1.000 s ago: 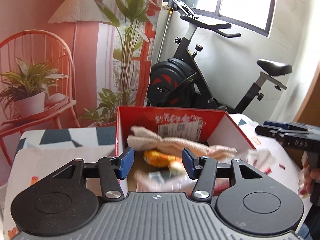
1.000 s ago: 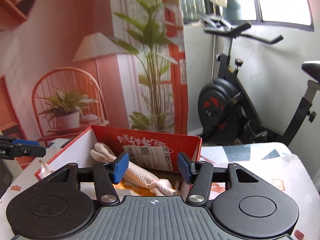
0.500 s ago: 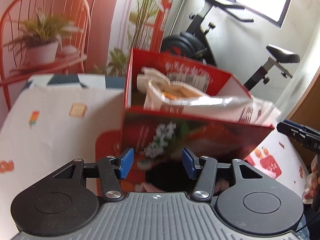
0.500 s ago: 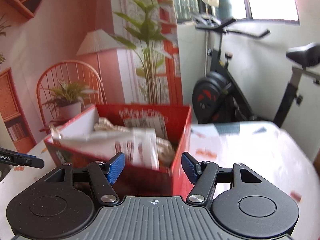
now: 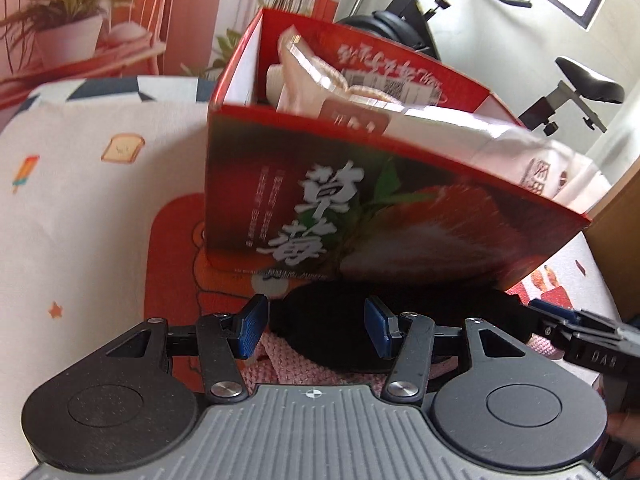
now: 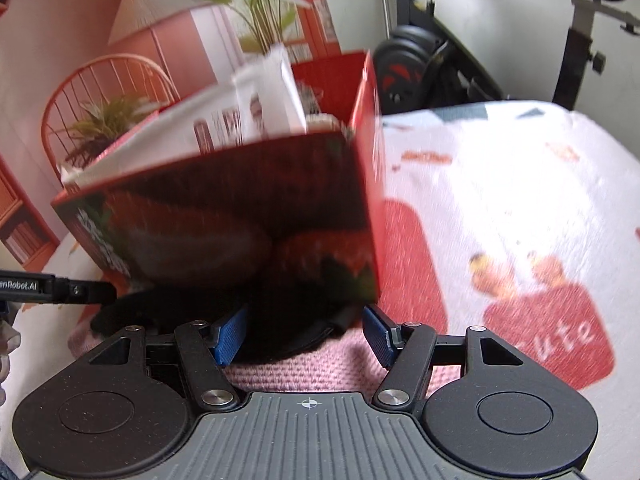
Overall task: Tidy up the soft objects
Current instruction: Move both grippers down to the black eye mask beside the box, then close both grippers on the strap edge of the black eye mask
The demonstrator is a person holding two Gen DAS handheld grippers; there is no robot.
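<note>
The printed cloth (image 5: 80,208) fills the lower frame under me. The red strawberry box (image 5: 380,200) sits centre frame, white packets (image 5: 480,136) poking from its top. Below it, at the bottom middle, lies a black soft piece (image 5: 320,320) on pink knit (image 6: 304,368). My left tongs (image 5: 316,330) gape apart around it; my right tongs (image 6: 302,332) have just been widening, nothing clamped.

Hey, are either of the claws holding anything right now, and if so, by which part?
Nothing is held. The left claw and right claw both stand open above the black soft item lying on pink knit fabric, in front of the red box.
</note>
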